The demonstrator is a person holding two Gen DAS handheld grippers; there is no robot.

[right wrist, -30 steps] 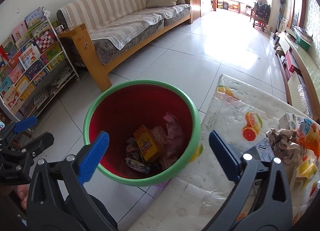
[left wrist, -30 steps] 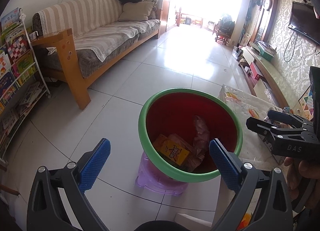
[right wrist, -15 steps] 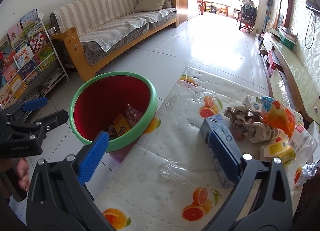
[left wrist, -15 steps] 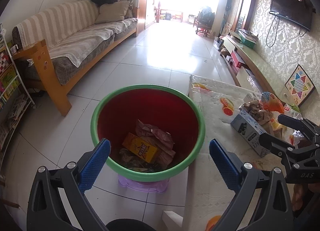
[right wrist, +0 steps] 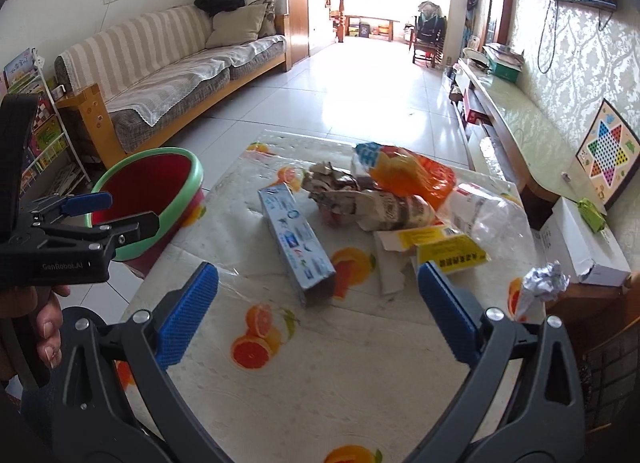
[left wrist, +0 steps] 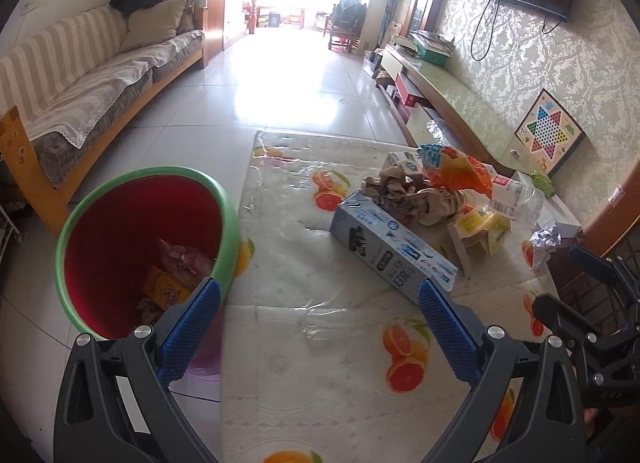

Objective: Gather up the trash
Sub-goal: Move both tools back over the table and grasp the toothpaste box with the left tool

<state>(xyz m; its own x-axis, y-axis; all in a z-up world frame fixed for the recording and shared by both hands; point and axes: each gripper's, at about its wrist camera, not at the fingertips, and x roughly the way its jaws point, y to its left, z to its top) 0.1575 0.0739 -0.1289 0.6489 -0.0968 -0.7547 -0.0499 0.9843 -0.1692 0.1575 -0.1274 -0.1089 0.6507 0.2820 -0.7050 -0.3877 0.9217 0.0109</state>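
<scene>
A red bin with a green rim (left wrist: 138, 247) (right wrist: 152, 191) stands left of the table and holds wrappers. On the fruit-print tablecloth (left wrist: 320, 363) (right wrist: 320, 375) lie a long blue carton (left wrist: 390, 251) (right wrist: 296, 239), crumpled brown paper (left wrist: 404, 191) (right wrist: 360, 195), an orange bag (left wrist: 456, 169) (right wrist: 412, 171), a yellow torn box (left wrist: 480, 229) (right wrist: 448, 251), clear plastic (right wrist: 488, 215) and a foil ball (left wrist: 546, 241) (right wrist: 546, 283). My left gripper (left wrist: 318, 321) is open over the table's near left edge. My right gripper (right wrist: 318, 305) is open, with the carton's near end between its fingers' line but apart.
A sofa (left wrist: 80, 95) runs along the left wall, a low cabinet (left wrist: 452, 103) along the right with a game board (right wrist: 604, 155). A white box (right wrist: 580, 243) sits at the table's right. A bookshelf (right wrist: 44, 143) stands far left. Tiled floor stretches ahead.
Both grippers swung right from over the bin to the table. The trash pile is now ahead of both, and the bin has slid to the left of each view.
</scene>
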